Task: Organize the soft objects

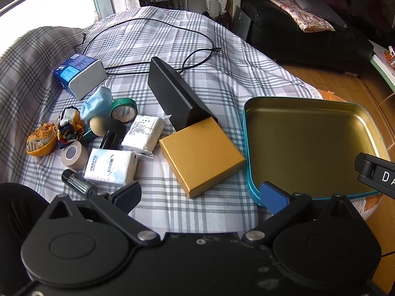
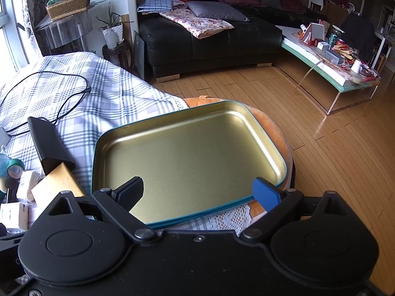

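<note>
On the checked cloth lies a cluster of small items: a tissue pack [image 1: 111,166], a wrapped white gauze pack [image 1: 143,133], a blue face mask [image 1: 97,103], a colourful cloth bundle [image 1: 70,125] and an orange embroidered pouch [image 1: 42,139]. A shallow gold tin tray with a teal rim [image 1: 250,133] [image 2: 98,148] sits empty on the right. My left gripper [image 1: 200,196] hovers open over the cloth near the gold box [image 1: 201,155]. Open and holding nothing, my right gripper [image 2: 200,193] hangs over the tray's near edge.
Hard items mix in: green tape [image 1: 123,109], beige tape [image 1: 74,155], a battery [image 1: 77,182], a black wedge case [image 1: 177,96], a blue-grey box [image 1: 80,75] and a black cable [image 1: 148,46]. Wooden floor [image 2: 321,133], a black sofa [image 2: 209,39] and a cluttered low table [image 2: 328,59] lie beyond.
</note>
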